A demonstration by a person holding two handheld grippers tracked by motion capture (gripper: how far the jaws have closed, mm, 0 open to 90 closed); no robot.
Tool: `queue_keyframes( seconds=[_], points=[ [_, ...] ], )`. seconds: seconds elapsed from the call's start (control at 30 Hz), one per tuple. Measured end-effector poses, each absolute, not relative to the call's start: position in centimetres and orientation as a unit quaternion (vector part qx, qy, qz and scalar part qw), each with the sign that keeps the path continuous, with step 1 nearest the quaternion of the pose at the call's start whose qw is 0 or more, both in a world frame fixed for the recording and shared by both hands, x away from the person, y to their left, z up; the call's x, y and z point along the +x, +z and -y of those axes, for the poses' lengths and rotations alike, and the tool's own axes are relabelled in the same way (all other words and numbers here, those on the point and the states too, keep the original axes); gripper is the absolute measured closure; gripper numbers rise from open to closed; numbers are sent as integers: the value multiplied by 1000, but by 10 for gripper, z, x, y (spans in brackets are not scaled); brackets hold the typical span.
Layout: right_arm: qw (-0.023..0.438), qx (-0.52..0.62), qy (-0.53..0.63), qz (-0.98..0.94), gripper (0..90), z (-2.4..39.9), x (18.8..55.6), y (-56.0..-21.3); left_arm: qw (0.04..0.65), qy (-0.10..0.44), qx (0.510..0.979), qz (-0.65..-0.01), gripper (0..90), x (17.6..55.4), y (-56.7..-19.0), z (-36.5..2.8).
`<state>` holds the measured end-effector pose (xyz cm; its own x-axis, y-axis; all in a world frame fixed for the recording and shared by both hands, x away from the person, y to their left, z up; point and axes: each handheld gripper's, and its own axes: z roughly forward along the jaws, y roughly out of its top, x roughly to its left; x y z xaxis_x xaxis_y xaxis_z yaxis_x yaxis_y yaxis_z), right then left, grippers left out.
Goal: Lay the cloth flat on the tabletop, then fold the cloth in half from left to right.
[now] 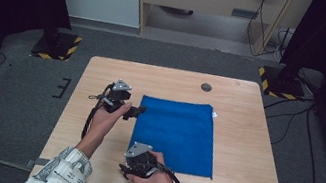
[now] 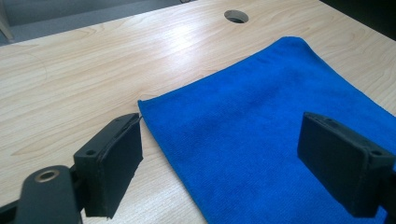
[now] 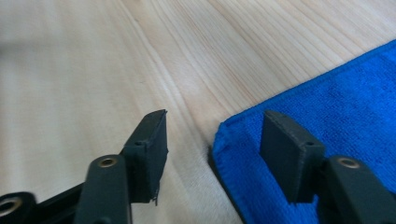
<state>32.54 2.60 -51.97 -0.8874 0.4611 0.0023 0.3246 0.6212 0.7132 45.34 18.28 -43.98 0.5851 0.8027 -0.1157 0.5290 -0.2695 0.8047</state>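
Note:
A blue towel [image 1: 176,134] lies folded flat on the wooden table [image 1: 244,136]. My left gripper [image 1: 139,112] is at the towel's far-left corner. In the left gripper view it [image 2: 224,135] stands open, one jaw over bare wood and the other over the towel [image 2: 261,116]. My right gripper [image 1: 134,153] is at the near-left corner. In the right gripper view it [image 3: 215,128] is open and low over the table, and the towel's corner [image 3: 233,140] lies between the jaws. One jaw is above the cloth and one above the wood; neither pad presses on it.
A round cable hole [image 1: 206,87] is in the table behind the towel. A small white tag [image 1: 215,114] sticks out at the towel's far-right corner. Two dark stands with striped bases [image 1: 55,46] [image 1: 279,81] are on the floor beyond the table.

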Motion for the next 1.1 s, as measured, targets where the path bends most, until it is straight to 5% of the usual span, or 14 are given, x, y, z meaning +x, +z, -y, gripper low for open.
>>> queue_keyframes(
  seconds=[0.13,0.17,0.27,0.83,1.1],
  points=[
    [106,233,362,-896,586,-30,330,-526,429,156,783,-422,129,453,-441,-182],
    [108,237,365,-894,713,-29,331,-526,431,155,783,-420,128,453,-440,-182],
    [101,231,369,-895,864,-27,331,-524,434,152,781,-422,128,454,-441,-184],
    [64,212,404,-888,876,-34,315,-511,419,154,781,-436,132,460,-448,-186],
    [63,215,407,-886,871,-33,314,-511,406,157,771,-465,220,480,-464,-195]
  ],
)
